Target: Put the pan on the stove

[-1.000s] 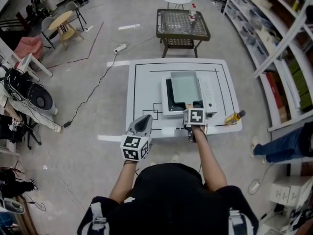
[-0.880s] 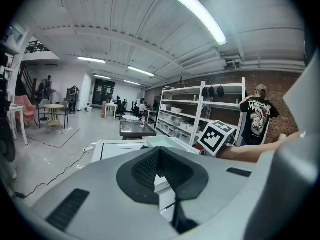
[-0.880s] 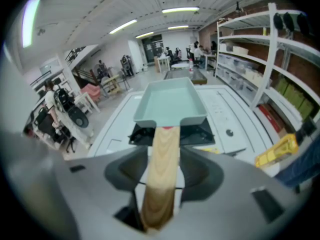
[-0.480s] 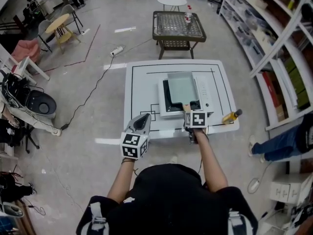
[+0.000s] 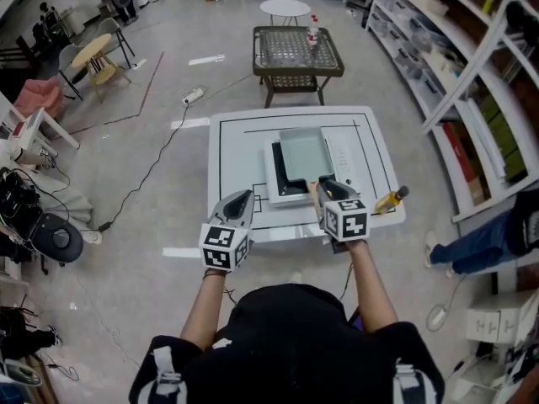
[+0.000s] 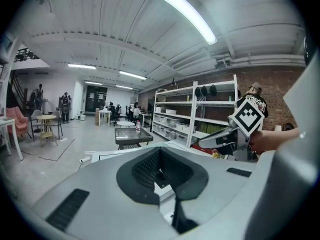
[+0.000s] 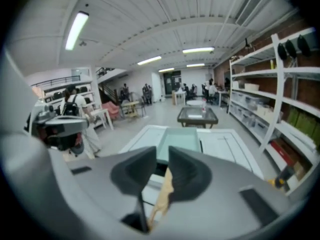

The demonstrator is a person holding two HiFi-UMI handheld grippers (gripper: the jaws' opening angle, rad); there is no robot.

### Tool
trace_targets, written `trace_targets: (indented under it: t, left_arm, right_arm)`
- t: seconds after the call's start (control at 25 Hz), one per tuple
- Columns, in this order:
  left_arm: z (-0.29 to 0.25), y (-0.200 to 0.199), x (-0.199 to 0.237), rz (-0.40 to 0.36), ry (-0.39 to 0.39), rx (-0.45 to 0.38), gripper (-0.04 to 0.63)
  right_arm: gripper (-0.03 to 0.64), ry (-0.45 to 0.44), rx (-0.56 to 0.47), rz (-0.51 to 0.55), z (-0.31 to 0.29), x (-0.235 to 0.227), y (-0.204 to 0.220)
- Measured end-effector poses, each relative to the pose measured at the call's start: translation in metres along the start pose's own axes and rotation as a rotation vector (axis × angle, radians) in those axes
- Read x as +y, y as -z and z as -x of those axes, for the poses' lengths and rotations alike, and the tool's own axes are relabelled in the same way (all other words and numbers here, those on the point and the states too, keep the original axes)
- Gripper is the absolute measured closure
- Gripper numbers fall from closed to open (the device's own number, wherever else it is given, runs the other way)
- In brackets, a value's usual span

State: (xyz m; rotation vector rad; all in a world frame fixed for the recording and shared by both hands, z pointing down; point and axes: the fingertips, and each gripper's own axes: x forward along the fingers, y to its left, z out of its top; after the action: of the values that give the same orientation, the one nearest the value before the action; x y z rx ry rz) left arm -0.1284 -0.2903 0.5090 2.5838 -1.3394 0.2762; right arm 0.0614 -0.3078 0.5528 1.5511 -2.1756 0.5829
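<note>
A rectangular pan with a pale teal inside sits on the white stove in the middle of the white table. Its wooden handle points toward me. My right gripper hovers above the table's near edge, just right of the handle. Its jaws have just been closing and grip nothing. In the right gripper view the handle shows through the narrow gap between the jaws of the right gripper, with the pan beyond. My left gripper hangs shut and empty at the near left edge.
A yellow tool with a black tip lies at the table's near right corner. A wicker coffee table with a bottle stands beyond. Shelves line the right side, and a person's leg reaches in there.
My right gripper has risen off the pan handle and pulled back toward me. The pan stays on the stove. The left gripper has lifted a little.
</note>
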Motion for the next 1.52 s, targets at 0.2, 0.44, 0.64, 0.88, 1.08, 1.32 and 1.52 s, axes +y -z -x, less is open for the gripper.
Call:
trace_targets:
  t: [0.2,0.44,0.64,0.88,1.08,1.32,1.52]
  left_arm:
    - [0.007,-0.028,-0.005,-0.032,0.008,-0.056,0.569]
    - [0.012,-0.045,-0.011,-0.042,0.012,-0.095,0.569]
    - [0.013,-0.044,-0.018,-0.038,0.02,-0.1,0.569]
    - [0.018,-0.043,-0.015,-0.029,-0.021,-0.122,0.569]
    - [0.018,-0.045,-0.016,-0.023,-0.023,-0.142,0.569]
    - [0.019,-0.045,-0.019,-0.019,-0.017,-0.142,0.569]
    - [0.017,-0.046,-0.023,-0.03,-0.001,-0.139,0.569]
  right_arm:
    - [0.561,-0.006,-0.117,0.003,0.029,0.003,-0.024]
    - [0.58,0.013,-0.235,0.018,0.048,0.002,-0.038]
    - [0.583,0.039,-0.285,0.046,0.055,0.002,-0.041]
    - [0.583,0.019,-0.288,0.043,0.056,0.008,-0.04]
    - [0.583,0.012,-0.285,0.064,0.053,0.011,-0.04]
    - [0.583,-0.002,-0.277,0.066,0.054,0.017,-0.036]
    - [0.583,0.001,-0.273,0.069,0.052,0.015,-0.038]
